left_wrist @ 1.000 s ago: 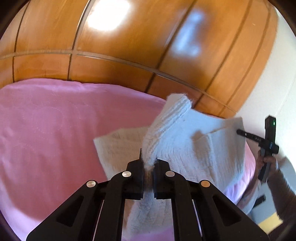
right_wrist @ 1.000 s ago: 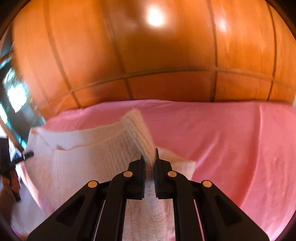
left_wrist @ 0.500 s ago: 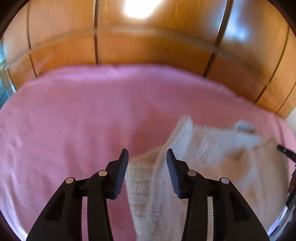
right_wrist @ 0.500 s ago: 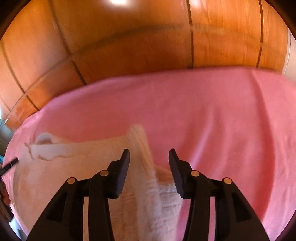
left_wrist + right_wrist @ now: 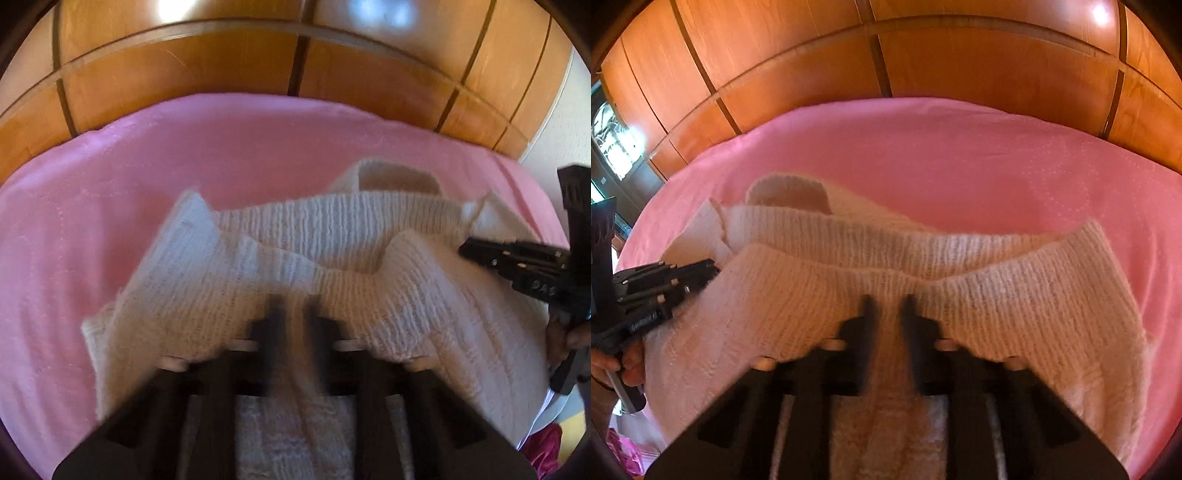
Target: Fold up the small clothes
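Note:
A cream knitted sweater (image 5: pixel 332 236) lies on the pink bed cover (image 5: pixel 110 184), with its lower part lifted toward the cameras. My left gripper (image 5: pixel 293 314) is shut on a fold of the sweater's near edge; the fingers are blurred. My right gripper (image 5: pixel 886 314) is shut on the sweater (image 5: pixel 923 251) edge too, with knit bunched between its fingers. The right gripper also shows at the right of the left wrist view (image 5: pixel 517 258), and the left gripper at the left of the right wrist view (image 5: pixel 661 284), both against the sweater's sides.
A wooden panelled wall (image 5: pixel 258 66) stands behind the bed. The pink cover (image 5: pixel 997 155) stretches wide beyond the sweater. A white wall (image 5: pixel 554 129) is at the right, and a window (image 5: pixel 613 144) at far left.
Both grippers were shut on the sweater, opened half a second ago and dropped it, and are now shut on its near edge, lower and closer to the cloth.

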